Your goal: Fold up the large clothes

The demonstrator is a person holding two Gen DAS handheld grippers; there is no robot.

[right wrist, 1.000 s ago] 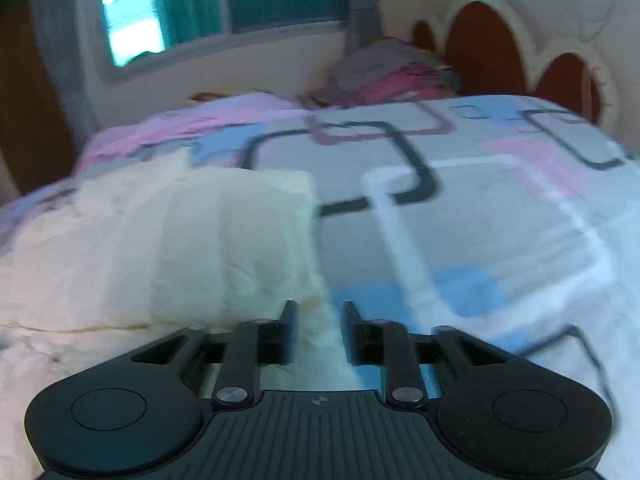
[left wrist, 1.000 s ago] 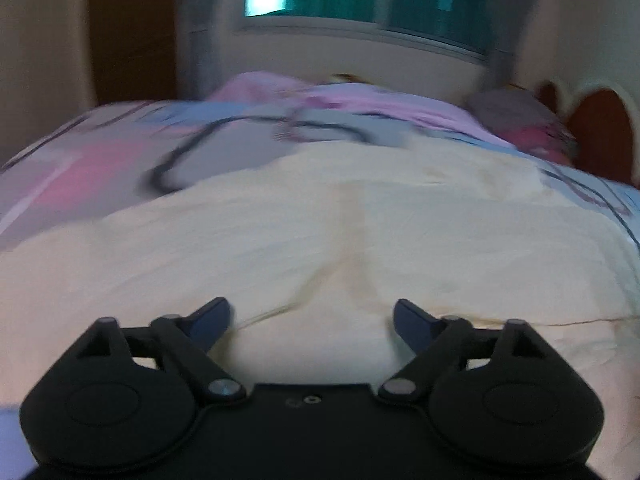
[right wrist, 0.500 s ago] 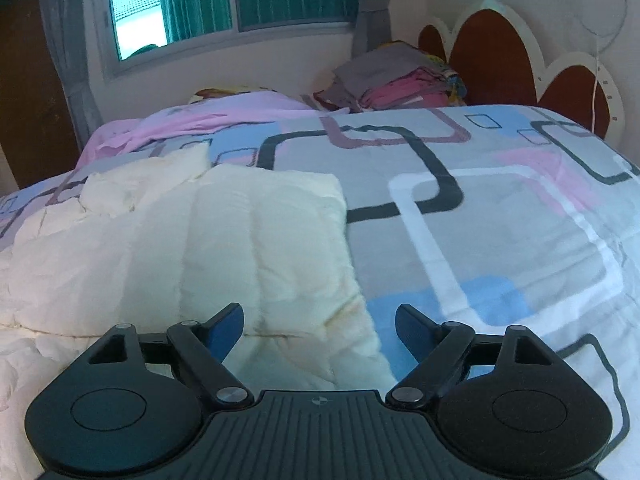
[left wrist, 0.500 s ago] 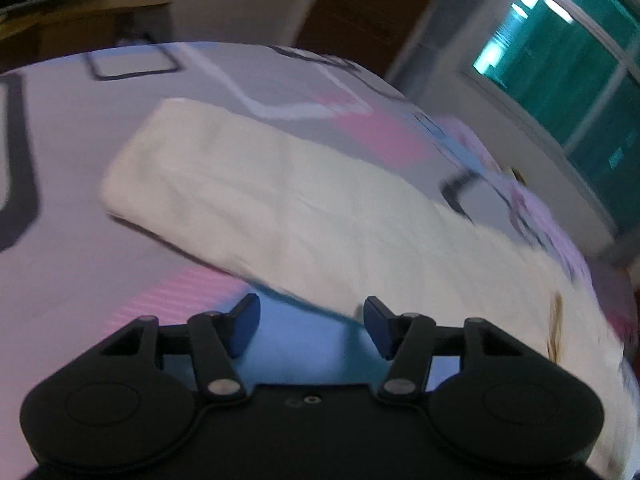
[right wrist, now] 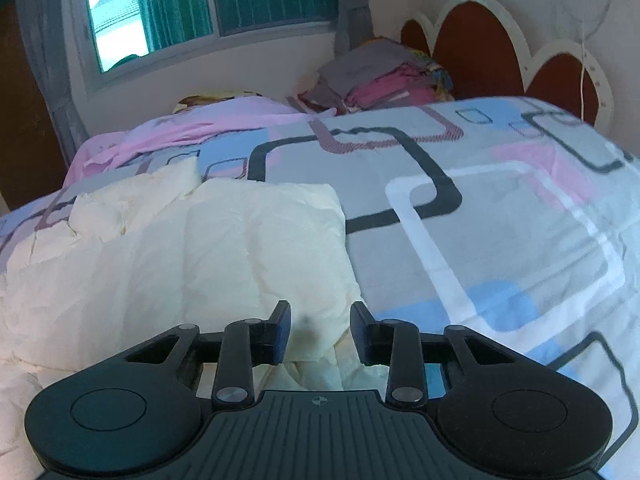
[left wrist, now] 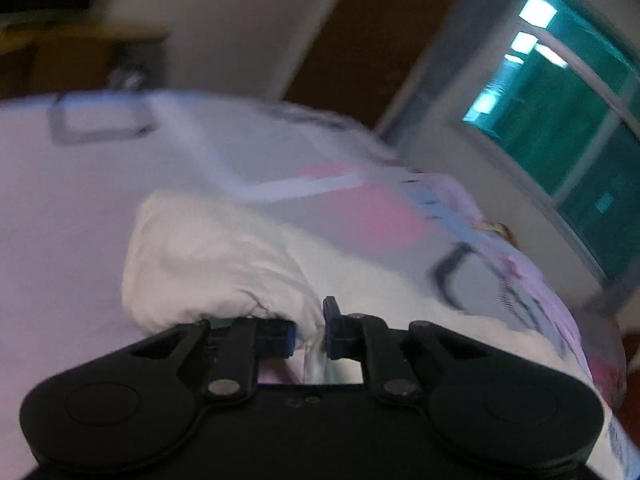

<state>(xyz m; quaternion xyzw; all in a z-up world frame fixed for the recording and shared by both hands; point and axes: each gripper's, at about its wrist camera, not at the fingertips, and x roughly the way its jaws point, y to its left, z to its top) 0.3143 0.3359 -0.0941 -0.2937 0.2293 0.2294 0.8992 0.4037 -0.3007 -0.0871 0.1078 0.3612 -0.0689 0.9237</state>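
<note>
Now: left hand-held gripper (left wrist: pixel 310 334) clamped on garment (left wrist: pixel 224 264) corner; right hand-held gripper (right wrist: pixel 320 334) just closing, part-open astride garment's 6 o'clock edge on bed (right wrist: pixel 500 220). Pinch fully, then lift evenly.

Left wrist view smeared throughout: window (left wrist: pixel 560 120), bed cover (left wrist: pixel 280 184) pattern, dark furniture (left wrist: pixel 80 52) at upper left all without detail. Small yellowish object (left wrist: pixel 498 232) past bed edge unidentifiable. Cream garment (left wrist: pixel 208 256) bunched over left tongs (left wrist: pixel 310 332); fabric fills gap, pad faces hidden. Right wrist view: same garment cut off by left edge, its near hem hidden behind right tongs (right wrist: pixel 320 334). Stack of clothes (right wrist: pixel 376 76) by headboard (right wrist: pixel 480 52) too jumbled to tell items apart. Yellow-patterned thing (right wrist: pixel 212 100) behind pink sheet mostly hidden.
</note>
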